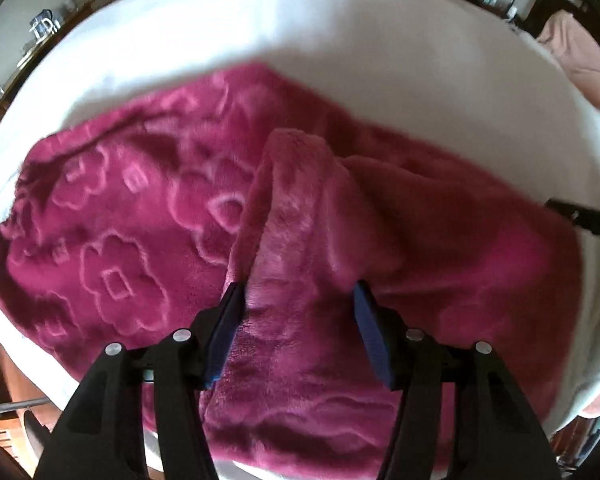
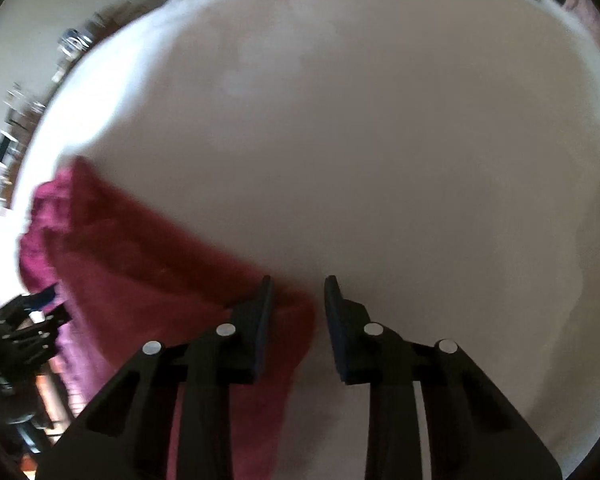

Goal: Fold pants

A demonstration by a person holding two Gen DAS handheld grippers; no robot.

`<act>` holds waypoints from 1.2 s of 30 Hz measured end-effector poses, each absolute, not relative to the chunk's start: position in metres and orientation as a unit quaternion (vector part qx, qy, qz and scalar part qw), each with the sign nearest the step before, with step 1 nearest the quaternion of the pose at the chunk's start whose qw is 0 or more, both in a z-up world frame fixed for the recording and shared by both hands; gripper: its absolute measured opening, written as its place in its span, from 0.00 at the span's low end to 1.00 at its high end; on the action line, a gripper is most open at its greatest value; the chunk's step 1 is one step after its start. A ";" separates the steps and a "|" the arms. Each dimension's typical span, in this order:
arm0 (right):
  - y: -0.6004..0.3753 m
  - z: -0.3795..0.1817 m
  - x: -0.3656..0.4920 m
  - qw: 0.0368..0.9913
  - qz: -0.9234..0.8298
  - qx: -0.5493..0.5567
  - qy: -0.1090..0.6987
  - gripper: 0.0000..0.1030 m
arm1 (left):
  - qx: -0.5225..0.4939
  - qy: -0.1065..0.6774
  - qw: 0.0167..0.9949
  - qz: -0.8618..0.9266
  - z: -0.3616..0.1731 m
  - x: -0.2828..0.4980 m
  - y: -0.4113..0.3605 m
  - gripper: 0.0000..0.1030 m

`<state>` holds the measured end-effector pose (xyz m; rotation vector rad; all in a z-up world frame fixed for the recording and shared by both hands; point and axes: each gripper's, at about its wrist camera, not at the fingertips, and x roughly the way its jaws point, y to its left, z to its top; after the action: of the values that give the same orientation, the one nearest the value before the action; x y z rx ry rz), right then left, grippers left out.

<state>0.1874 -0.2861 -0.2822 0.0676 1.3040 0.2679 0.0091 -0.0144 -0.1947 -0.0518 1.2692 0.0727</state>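
Left gripper (image 1: 298,294): jaws apart astride a raised ridge of the magenta fleece pants (image 1: 140,240) (flower-embossed), not pinching | pants: spread on the white bed (image 1: 340,60), long axis left-right | right gripper (image 2: 299,292): jaws apart, empty, over the pants' right end.

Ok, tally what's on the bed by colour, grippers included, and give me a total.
Magenta: 1, the fleece pants
White: 1, the bed cover
Black with blue pads: 2, the left hand-held gripper and the right hand-held gripper
Total: 4
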 end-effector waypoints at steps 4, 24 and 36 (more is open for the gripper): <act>-0.283 -0.286 0.186 0.787 0.119 0.001 0.605 0.25 | -0.041 0.591 0.805 0.041 -0.195 0.009 -0.012 0.57; -0.160 -0.207 0.117 0.812 0.206 0.007 0.546 0.40 | -0.164 0.559 0.807 0.090 -0.140 -0.043 0.116 0.68; -0.021 -0.219 0.117 0.786 0.231 -0.009 0.574 0.51 | -0.238 0.553 0.782 0.159 -0.145 -0.091 0.267 0.71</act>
<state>0.1169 -0.0214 -0.2188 -0.0187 1.2376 0.4991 -0.0909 0.2670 -0.1446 -0.5140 1.1939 0.3437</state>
